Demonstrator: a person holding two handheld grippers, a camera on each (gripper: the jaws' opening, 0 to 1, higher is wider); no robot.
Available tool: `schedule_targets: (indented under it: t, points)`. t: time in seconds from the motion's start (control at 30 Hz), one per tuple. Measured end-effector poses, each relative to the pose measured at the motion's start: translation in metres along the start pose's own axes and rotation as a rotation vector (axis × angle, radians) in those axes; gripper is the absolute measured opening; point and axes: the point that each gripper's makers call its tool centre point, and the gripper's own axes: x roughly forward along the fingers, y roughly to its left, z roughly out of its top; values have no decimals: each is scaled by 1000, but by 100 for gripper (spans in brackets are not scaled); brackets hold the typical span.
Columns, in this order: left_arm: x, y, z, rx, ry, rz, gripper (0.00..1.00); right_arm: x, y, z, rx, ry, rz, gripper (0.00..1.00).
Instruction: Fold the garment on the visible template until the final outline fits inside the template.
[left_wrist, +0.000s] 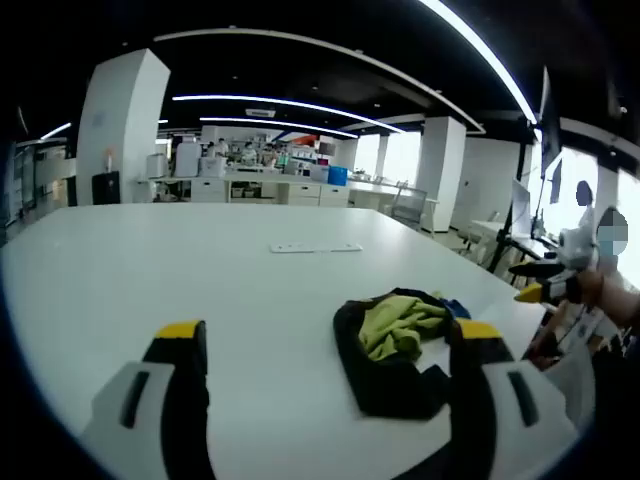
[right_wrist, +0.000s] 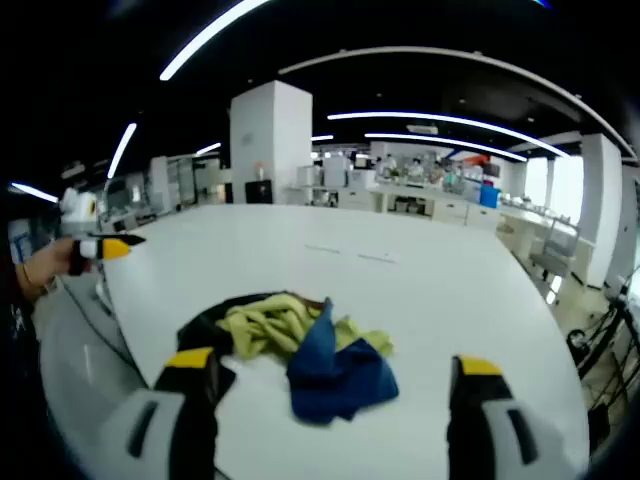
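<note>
A crumpled garment (left_wrist: 400, 350) lies in a heap on the white table (left_wrist: 180, 260); it is black with yellow-green and blue parts. My left gripper (left_wrist: 330, 338) hangs just short of it, jaws wide open with nothing between them. In the right gripper view the same garment (right_wrist: 290, 345) shows its blue fold in front and the yellow-green cloth behind. My right gripper (right_wrist: 335, 365) is open too, above the heap's near edge. The right gripper (left_wrist: 545, 290), held by a hand, appears at the right of the left gripper view. The left gripper (right_wrist: 105, 248) shows at the left of the right gripper view.
A flat pale strip (left_wrist: 315, 247) lies on the table beyond the garment, seen faintly as the strip (right_wrist: 350, 255) in the right gripper view. Bare tabletop stretches left and behind. Desks, shelves and white pillars (left_wrist: 120, 120) stand far back. Office chairs and monitors (left_wrist: 520, 215) line the right side.
</note>
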Motion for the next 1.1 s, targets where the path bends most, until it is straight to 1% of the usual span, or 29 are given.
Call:
schedule_targets:
  t: [0.07,0.17,0.33,0.5,0.9,1.1]
  points:
    - [0,1,0,-5,1,6,99,0,-1,-1,-7,0,-3,97]
    - [1,0,3,-11,-15,4,98,-1,-2,-1,-12,7,-6,97]
    - [3,0,0,-7,0,4,98,-1,-4,-3,-15,15,-13,97]
    - [4,0,0,-10,2,0,98,0,-4,-6,-8,23,-12,97]
    - [7,2,0,-8,8,1,98,1,-5,-4,-3,15,-22,97]
    - [8,2,0,-8,7,-1,97,1,-5,-5,-6,21,-23,97]
